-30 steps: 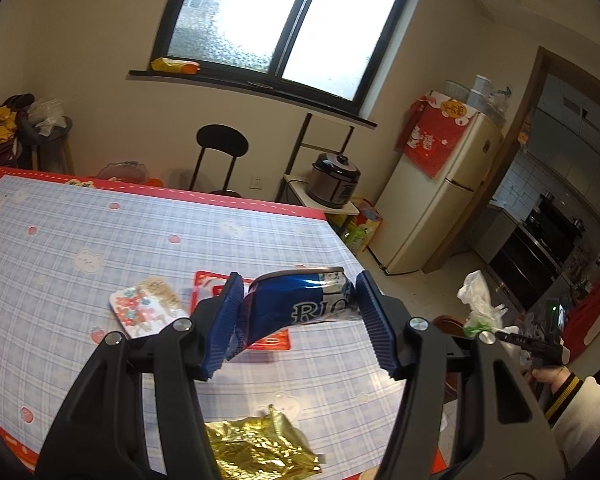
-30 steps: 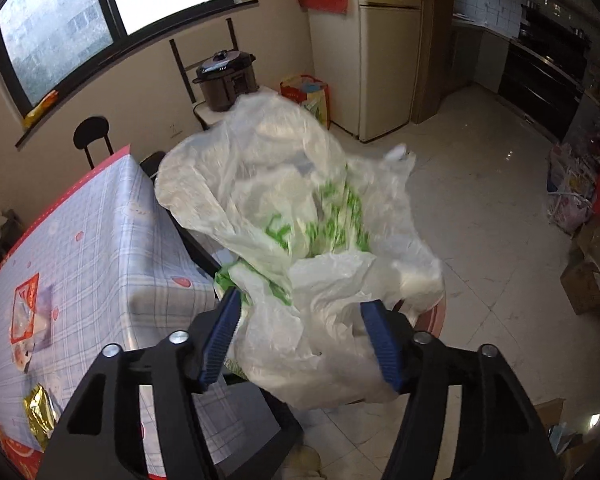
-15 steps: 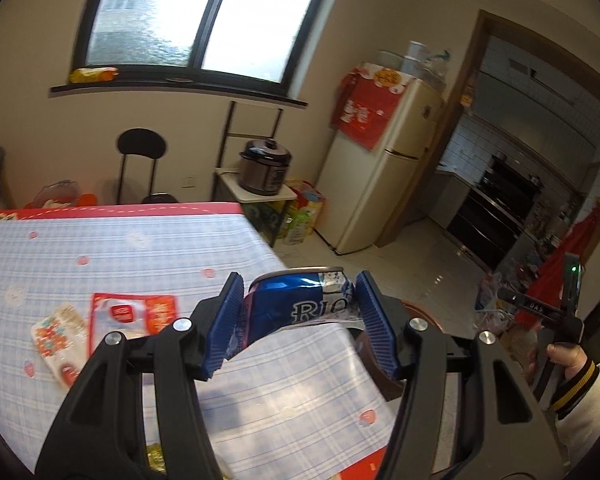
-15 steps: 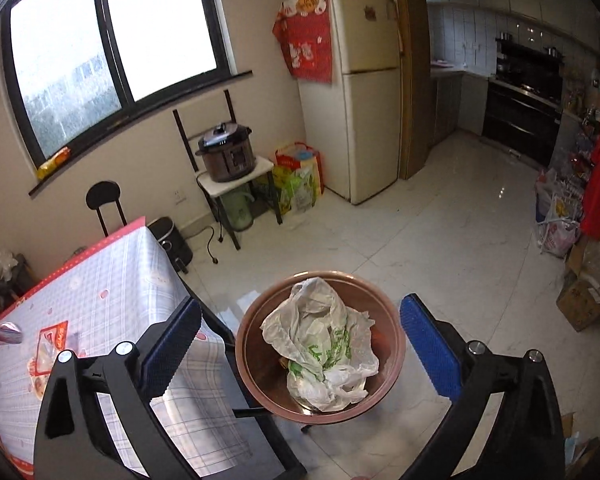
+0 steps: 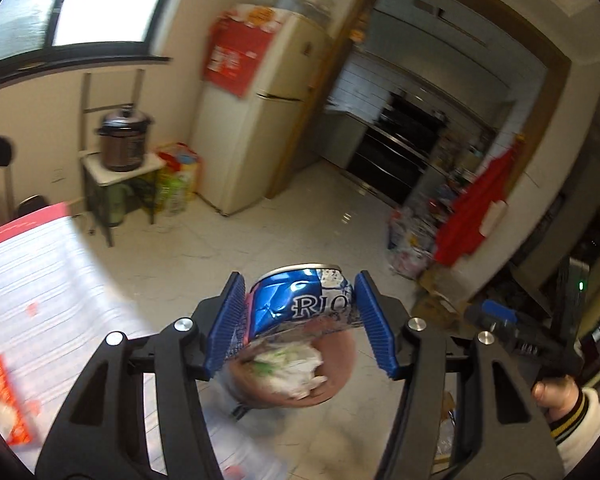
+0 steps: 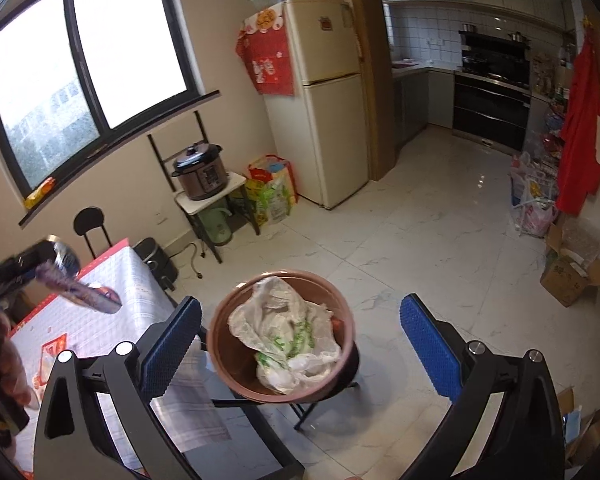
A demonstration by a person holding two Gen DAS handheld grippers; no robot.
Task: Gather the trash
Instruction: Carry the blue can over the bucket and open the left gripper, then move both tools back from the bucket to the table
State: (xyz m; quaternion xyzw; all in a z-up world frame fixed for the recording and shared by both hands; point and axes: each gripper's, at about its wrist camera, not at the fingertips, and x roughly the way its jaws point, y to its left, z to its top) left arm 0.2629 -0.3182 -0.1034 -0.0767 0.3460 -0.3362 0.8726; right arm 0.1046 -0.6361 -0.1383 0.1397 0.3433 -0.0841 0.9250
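Note:
My left gripper (image 5: 300, 320) is shut on a crushed blue RIO can (image 5: 304, 300) and holds it in the air just above the brown trash bin (image 5: 340, 364). The white plastic bag (image 5: 292, 368) lies inside that bin. In the right wrist view my right gripper (image 6: 300, 344) is open and empty, above the bin (image 6: 228, 356) with the bag (image 6: 288, 344) in it. The left gripper with the can (image 6: 66, 258) shows blurred at the left of that view, over the table edge.
The checked tablecloth table (image 5: 40, 300) is at the left with a red wrapper (image 5: 4, 400) on it. A fridge (image 6: 324, 100), a cooker on a small stand (image 6: 200, 172), a chair (image 6: 90, 224) and cardboard boxes (image 6: 568, 276) stand around the tiled floor.
My left gripper swung right with the can, from over the table to above the bin. My right gripper let go of the plastic bag, which now lies in the bin, and stays open.

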